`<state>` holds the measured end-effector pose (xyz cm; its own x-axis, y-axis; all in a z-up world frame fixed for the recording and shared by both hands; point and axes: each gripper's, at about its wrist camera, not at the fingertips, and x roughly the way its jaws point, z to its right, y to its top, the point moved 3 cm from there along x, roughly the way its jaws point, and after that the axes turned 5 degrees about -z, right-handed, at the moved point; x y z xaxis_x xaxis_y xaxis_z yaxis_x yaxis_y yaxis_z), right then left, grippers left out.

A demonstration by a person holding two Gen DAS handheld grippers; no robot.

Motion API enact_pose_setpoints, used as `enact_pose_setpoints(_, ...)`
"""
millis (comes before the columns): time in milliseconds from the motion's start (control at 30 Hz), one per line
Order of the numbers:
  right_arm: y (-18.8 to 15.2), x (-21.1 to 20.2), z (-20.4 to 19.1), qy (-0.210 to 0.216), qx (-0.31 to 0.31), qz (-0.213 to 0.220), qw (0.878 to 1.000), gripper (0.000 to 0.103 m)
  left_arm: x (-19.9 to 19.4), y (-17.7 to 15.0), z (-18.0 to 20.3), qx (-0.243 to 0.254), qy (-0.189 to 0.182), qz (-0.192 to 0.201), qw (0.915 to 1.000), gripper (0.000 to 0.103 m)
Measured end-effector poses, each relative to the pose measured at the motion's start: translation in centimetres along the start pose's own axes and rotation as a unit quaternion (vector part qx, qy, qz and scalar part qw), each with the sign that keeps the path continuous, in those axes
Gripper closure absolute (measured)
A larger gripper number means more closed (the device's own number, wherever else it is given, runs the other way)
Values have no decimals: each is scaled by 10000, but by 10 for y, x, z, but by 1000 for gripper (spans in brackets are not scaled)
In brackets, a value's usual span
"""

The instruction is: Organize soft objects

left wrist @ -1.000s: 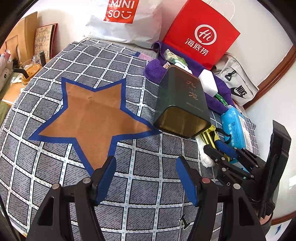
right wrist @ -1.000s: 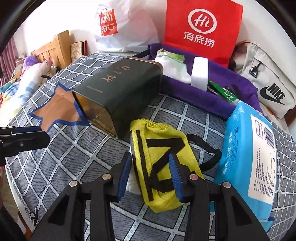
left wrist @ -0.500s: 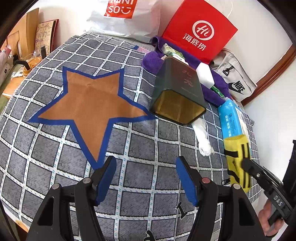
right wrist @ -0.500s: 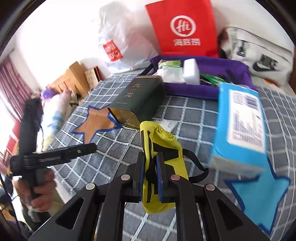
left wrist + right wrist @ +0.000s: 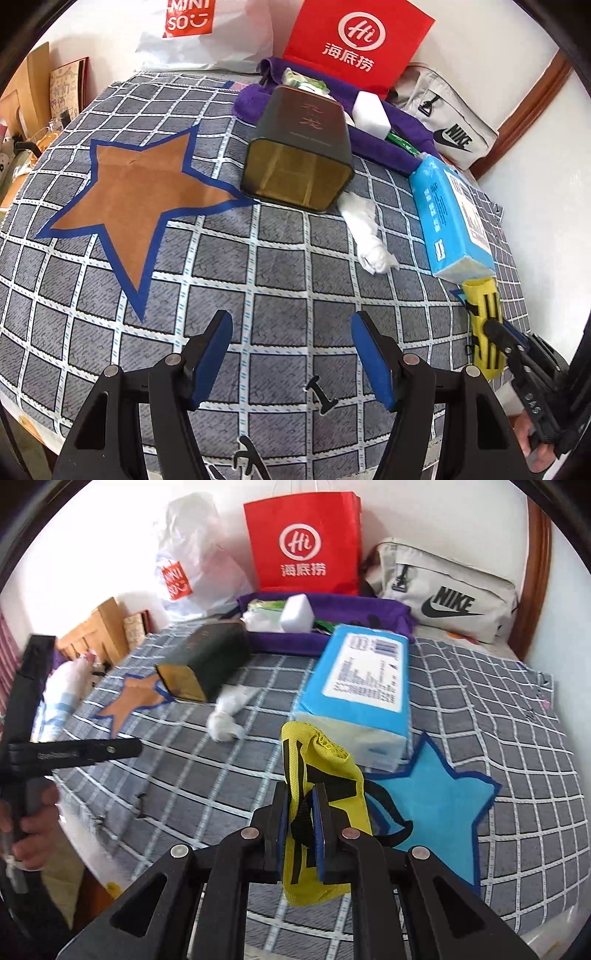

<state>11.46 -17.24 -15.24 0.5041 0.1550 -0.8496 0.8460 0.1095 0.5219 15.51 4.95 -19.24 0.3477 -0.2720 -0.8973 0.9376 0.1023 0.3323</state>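
Now that the right gripper [image 5: 300,827] has clamped and lifted the yellow pouch [image 5: 317,775] off the bed [image 5: 517,709], the left gripper [image 5: 291,354] waits wide open and empty beside it.

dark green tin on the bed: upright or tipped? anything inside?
Tipped. The tin lies on its side on the bedspread, open mouth facing the left gripper; the visible interior looks empty.

**Words you can read on the bags and the tin**

The white plastic bag [image 5: 207,40] has a red patch that says "MINISO". The red paper bag [image 5: 303,542] shows a round "Hi" sign with 海底捞 under it. The grey bag [image 5: 443,590] says "NIKE" in black. The dark tin [image 5: 306,147] has red Chinese signs, 九龙. The blue pack [image 5: 362,672] has a white label, too small to read.
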Motion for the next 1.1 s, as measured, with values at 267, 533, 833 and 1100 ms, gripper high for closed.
enact_pose_setpoints(267,-9,21,-7,62,-324,-33,9994,70,-6,-3,11,132,113,48,9998,38)
enact_pose_setpoints(533,-18,-1,-1,379,-324,260,9984,29,-1,-3,9,21,117,-36,9999,38)
enact_pose_setpoints(833,-20,25,15,473,-39,-151,9988,23,11,1,19,95,131,-160,9997,38)
enact_pose_setpoints(1100,-19,47,8,410,-124,-292,9987,22,23,10,31,221,191,-224,9993,38)
